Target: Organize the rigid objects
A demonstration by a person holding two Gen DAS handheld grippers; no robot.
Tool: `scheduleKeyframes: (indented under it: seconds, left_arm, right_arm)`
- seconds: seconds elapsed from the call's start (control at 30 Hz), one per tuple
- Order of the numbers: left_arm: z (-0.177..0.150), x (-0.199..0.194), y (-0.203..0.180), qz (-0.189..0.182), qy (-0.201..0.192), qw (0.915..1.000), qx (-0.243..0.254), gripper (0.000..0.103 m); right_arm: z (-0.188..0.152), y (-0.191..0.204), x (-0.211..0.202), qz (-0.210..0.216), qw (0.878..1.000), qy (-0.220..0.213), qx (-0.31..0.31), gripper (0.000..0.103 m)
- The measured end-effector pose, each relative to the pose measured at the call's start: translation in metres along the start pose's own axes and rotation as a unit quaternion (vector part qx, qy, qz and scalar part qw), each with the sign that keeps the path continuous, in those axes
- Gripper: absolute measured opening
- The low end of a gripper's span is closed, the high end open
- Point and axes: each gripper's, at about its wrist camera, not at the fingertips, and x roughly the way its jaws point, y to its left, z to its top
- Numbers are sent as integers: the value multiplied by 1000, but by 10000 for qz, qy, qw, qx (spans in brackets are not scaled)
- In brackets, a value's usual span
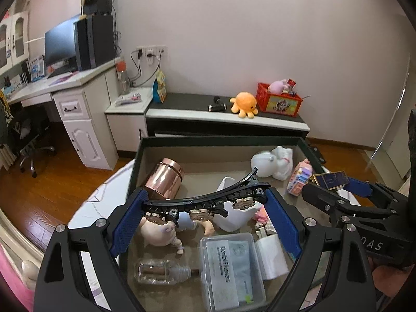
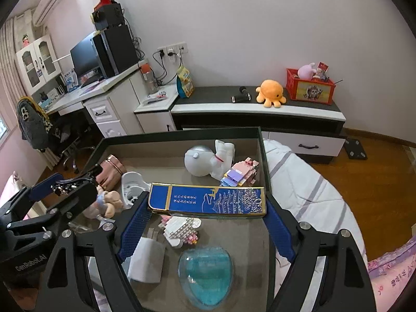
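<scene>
Two grippers hold things over the dark tray: the left gripper squeezes a black hair clip, the right gripper a blue box. Below lie a copper jar, a white astronaut toy and a dental floss box. Behind, an orange octopus sits on the cabinet.

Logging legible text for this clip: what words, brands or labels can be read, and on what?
"Dental Flossers": leaflet inside the clear plastic box.
"GenRobot.AI": body of the left gripper.
"DAS", partly cut off: body of the right gripper.
Blue flat box held by the right gripper: white characters, too small to read.
Red crate: picture only, nothing readable.
</scene>
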Motion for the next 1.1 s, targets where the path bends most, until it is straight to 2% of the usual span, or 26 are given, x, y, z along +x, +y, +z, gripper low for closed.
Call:
scheduleKeyframes:
  seconds: [0.2,0.3,0.43,0.5,0.63,0.73,0.83,1.03,1.1]
  left_arm:
    - [-7,25,6,71,316,9995,-38,93]
    - [-10,26,10,53,377,9992,-129,101]
    - [-13,16,15,-52,246,9994,-231,103]
    - [-15,6,19,-84,158,9994,-301,103]
    - [-21,-16,25,-68,24,9991,-414,103]
    - [-28,-35,30,-26,-65,9988,-477,103]
    - [-35,-56,32,-19,-139,9985,-526,103]
    - [-52,-108,33,59,-352,9980,-519,103]
    - [-61,-131,31,151,-464,9978,-440,103]
  right_arm:
    - [-3,-3,24,3,9995,322,-13,86]
    - [-6,0,25,-29,9994,340,-102,86]
    - [-9,0,19,-32,9996,295,17,99]
    - [-11,-1,14,36,9995,286,97,103]
    - [-15,-2,1,420,9979,246,435,103]
    - [-19,-4,-10,406,9968,226,652,103]
    - [-24,-3,-26,592,9948,117,820,103]
    - [-43,17,-83,388,9966,-357,630,103]
    - [-51,21,-107,195,9971,-558,490,103]
